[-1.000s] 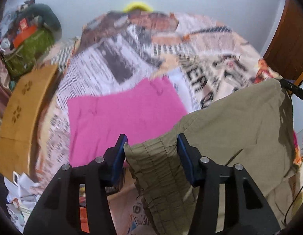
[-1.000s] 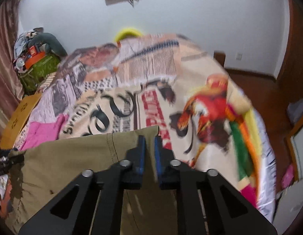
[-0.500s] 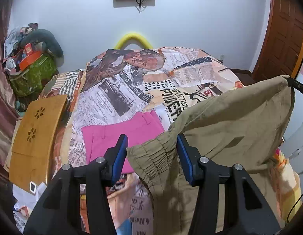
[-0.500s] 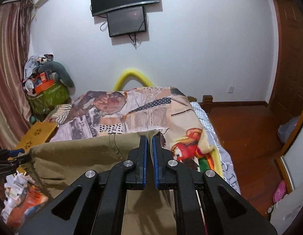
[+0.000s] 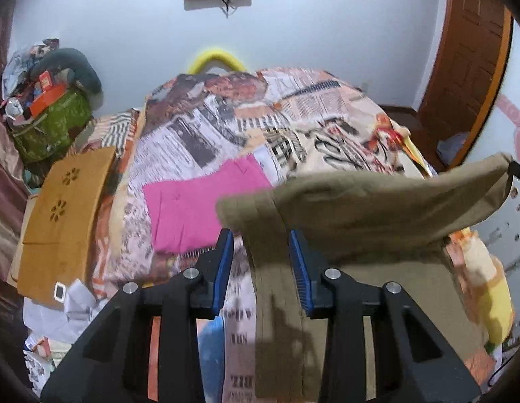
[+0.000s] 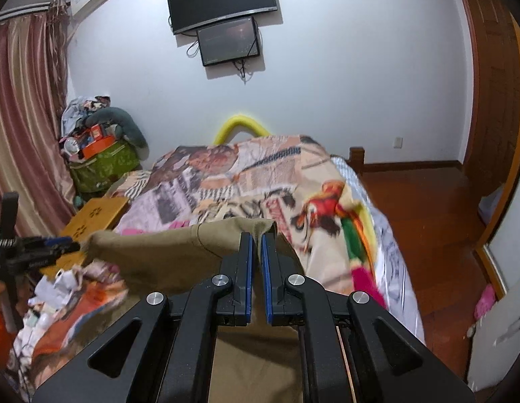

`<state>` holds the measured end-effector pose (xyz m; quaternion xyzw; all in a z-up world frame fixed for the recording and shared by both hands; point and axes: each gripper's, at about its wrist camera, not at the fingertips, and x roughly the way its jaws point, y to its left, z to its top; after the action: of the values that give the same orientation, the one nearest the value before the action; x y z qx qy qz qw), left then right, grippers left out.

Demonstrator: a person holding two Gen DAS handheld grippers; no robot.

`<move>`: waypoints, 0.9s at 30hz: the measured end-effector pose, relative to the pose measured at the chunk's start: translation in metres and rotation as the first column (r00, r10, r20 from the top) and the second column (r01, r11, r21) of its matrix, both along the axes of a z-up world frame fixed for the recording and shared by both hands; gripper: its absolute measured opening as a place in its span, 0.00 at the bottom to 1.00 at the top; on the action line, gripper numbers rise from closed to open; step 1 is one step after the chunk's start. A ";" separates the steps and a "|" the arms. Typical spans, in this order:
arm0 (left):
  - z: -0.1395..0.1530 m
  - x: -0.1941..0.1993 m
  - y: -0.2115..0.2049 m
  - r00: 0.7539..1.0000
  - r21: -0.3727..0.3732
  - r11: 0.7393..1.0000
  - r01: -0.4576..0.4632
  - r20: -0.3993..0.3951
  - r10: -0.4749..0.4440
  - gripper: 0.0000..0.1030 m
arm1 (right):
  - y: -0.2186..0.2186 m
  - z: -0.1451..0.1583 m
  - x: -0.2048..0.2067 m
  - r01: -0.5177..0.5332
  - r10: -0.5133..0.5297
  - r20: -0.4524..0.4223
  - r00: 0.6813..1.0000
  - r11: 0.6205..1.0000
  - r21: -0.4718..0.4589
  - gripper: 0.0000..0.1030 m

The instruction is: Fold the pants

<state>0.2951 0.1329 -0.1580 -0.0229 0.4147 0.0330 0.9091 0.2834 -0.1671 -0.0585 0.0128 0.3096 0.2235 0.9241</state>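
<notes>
I hold khaki pants (image 5: 377,208) stretched in the air above the bed between both grippers. My left gripper (image 5: 261,235) is shut on the gathered waistband (image 5: 270,262), which fills the wide gap between its blue pads. My right gripper (image 6: 257,238) is shut on the other end of the pants (image 6: 179,252), its pads nearly touching. In the right wrist view the left gripper (image 6: 41,248) shows at the far left, holding the cloth's far corner. The cloth hangs down below both grippers.
The bed has a printed newspaper-pattern cover (image 5: 260,117). A folded pink garment (image 5: 199,208) lies on it. A wooden lap table (image 5: 61,215) leans at the bed's left side, with bags (image 5: 51,121) behind it. Papers (image 6: 58,295) lie below left. A wooden door (image 5: 468,77) stands right.
Both grippers have swung with the pants still held; the cloth now billows flatter and more level. The left view tilted down toward the bed.
</notes>
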 end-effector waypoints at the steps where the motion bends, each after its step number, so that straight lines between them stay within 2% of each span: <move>1: -0.003 -0.006 -0.001 1.000 0.014 1.000 0.001 -0.006 -0.001 0.35 | -0.001 -0.004 -0.008 -0.002 0.002 -0.010 1.000 1.000 0.002 0.04; 6: -0.014 -0.029 0.001 0.999 0.003 1.000 0.002 -0.035 -0.002 0.35 | -0.013 -0.023 -0.046 0.014 -0.013 -0.049 0.999 1.000 0.021 0.03; 10: -0.019 -0.037 0.005 0.998 -0.008 1.000 -0.018 -0.055 0.018 0.39 | -0.017 -0.037 -0.058 0.017 -0.019 -0.091 0.996 1.000 -0.026 0.03; 13: -0.020 -0.037 0.009 0.998 -0.020 0.999 -0.042 -0.057 0.041 0.54 | -0.020 -0.045 -0.052 0.018 -0.022 -0.143 0.990 0.999 -0.028 0.03; 15: -0.018 -0.034 0.011 0.997 -0.024 0.998 -0.054 -0.047 0.053 0.69 | -0.021 -0.049 -0.055 0.026 -0.031 -0.144 0.989 0.999 -0.037 0.03; 16: -0.017 -0.031 0.012 0.997 -0.023 0.998 -0.061 -0.042 0.060 0.72 | -0.019 -0.051 -0.049 0.028 -0.034 -0.152 0.988 0.999 -0.042 0.04; 18: -0.015 -0.023 0.012 0.997 -0.021 0.997 -0.069 -0.033 0.069 0.78 | -0.018 -0.057 -0.048 0.028 -0.034 -0.172 0.985 0.999 -0.042 0.11; 20: -0.012 -0.012 0.012 0.997 -0.023 0.997 -0.073 -0.034 0.072 0.82 | -0.016 -0.062 -0.047 0.031 -0.038 -0.179 0.983 0.999 -0.040 0.35; 22: -0.010 0.001 0.012 0.997 -0.031 0.997 -0.077 -0.033 0.076 0.86 | -0.014 -0.066 -0.045 0.032 -0.039 -0.168 0.985 0.999 -0.044 0.50; 23: -0.010 0.011 0.011 0.997 -0.036 0.996 -0.078 -0.031 0.077 0.89 | -0.013 -0.068 -0.044 0.031 -0.039 -0.168 0.985 0.998 -0.045 0.55; 27: -0.018 0.047 0.011 0.995 -0.067 0.994 -0.091 -0.058 0.087 0.94 | -0.010 -0.076 -0.034 0.027 -0.034 -0.189 0.981 0.999 -0.041 0.60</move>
<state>0.3419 0.1443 -0.1756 -0.0720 0.4389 0.0595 0.8937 0.2493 -0.1769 -0.1349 0.0210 0.4004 0.2012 0.8937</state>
